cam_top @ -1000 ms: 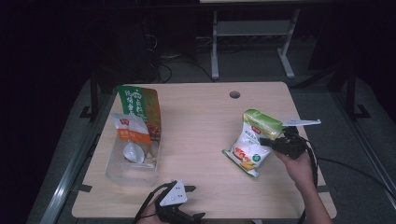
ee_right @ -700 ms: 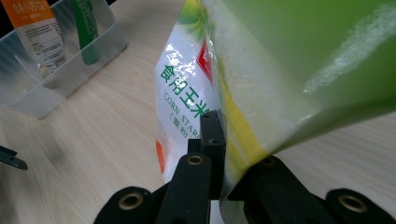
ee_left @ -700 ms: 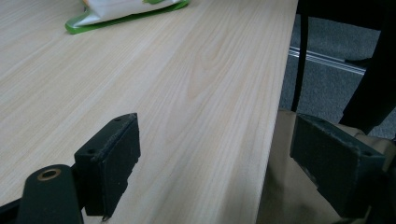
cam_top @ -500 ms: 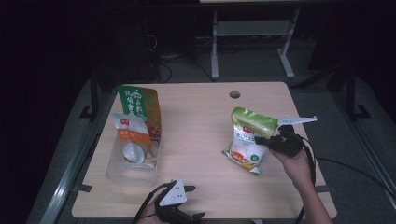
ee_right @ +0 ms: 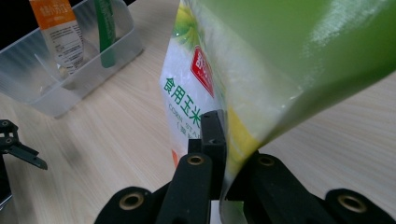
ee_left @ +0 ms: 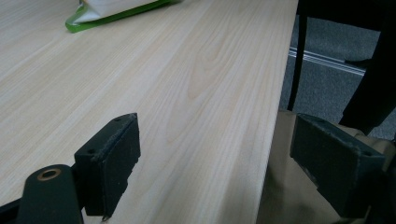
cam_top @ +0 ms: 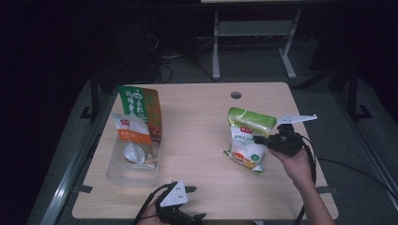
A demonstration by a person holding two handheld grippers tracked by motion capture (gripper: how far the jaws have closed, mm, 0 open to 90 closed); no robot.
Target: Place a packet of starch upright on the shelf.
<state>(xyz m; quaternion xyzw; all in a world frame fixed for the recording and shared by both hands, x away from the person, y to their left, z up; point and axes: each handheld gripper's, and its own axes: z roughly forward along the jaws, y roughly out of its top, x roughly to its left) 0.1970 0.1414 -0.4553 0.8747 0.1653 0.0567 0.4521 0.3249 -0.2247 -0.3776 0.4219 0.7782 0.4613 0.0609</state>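
A white and green pouch (cam_top: pixel 248 138) with a red label hangs tilted at the right of the table, its lower corner close to the wood. My right gripper (cam_top: pixel 263 139) is shut on the pouch's right edge; in the right gripper view the jaws pinch the pouch (ee_right: pixel 261 70) close together, right gripper (ee_right: pixel 224 154). My left gripper (cam_top: pixel 190 204) rests at the table's front edge, left of centre. Its jaws stand wide apart over bare wood in the left gripper view, left gripper (ee_left: pixel 219 163), with nothing between them.
A clear plastic bin (cam_top: pixel 115 171) at the left holds an upright green bag (cam_top: pixel 141 112) and an orange-labelled packet (cam_top: pixel 131 136). The wooden table (cam_top: pixel 197 126) has a cable hole (cam_top: pixel 236 95) near its far edge. The table's right edge (ee_left: pixel 275 116) drops to grey floor.
My right hand has lifted the pouch and stood it more upright, shifting it slightly left. The left gripper has stayed in place.
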